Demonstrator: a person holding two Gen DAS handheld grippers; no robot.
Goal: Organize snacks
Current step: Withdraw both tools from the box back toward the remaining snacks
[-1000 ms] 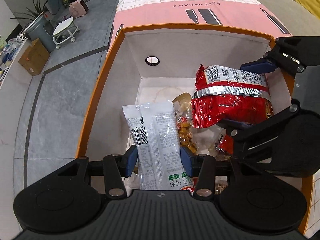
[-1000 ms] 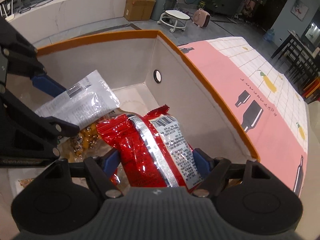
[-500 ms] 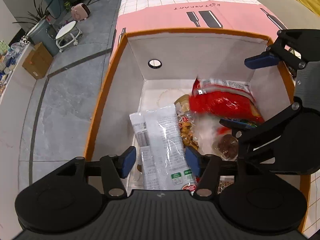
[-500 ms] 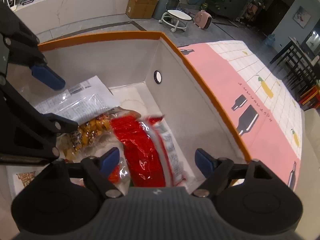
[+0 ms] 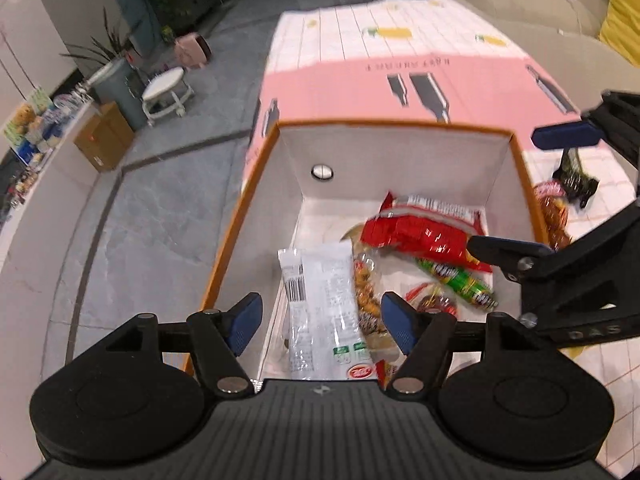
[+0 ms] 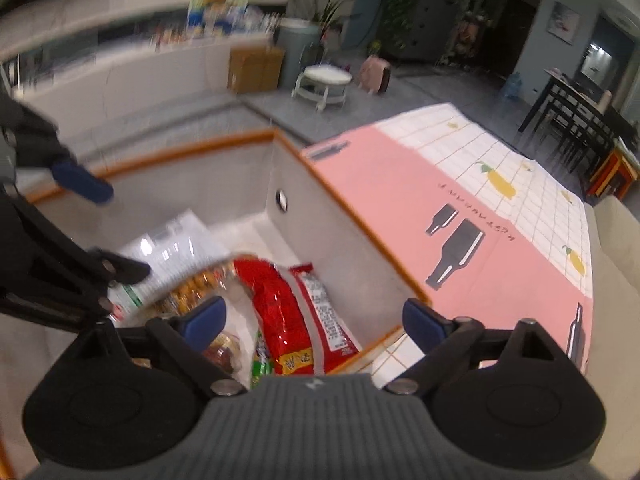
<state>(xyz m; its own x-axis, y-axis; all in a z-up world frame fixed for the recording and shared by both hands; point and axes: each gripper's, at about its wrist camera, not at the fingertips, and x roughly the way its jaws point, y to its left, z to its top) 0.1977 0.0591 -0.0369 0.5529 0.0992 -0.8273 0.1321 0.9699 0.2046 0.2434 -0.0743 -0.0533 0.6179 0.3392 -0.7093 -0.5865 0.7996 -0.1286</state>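
Currently both the left tongs [image 5: 320, 320] and the right tongs [image 6: 314, 320] hang empty with jaws spread above the box [image 5: 256, 184]. Inside it lie the white packet [image 5: 320, 300] and red bag [image 5: 424, 232]. Both look light, crinkly and slippery, probably best pinched mid-body or at a sealed edge.

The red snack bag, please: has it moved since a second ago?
Yes. The red snack bag has dropped from the right gripper onto the box floor.

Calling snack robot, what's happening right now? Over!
Left claw open, right claw open. Red foil snack bag and white plastic packet lie inside orange-rimmed box. Nothing blocking.
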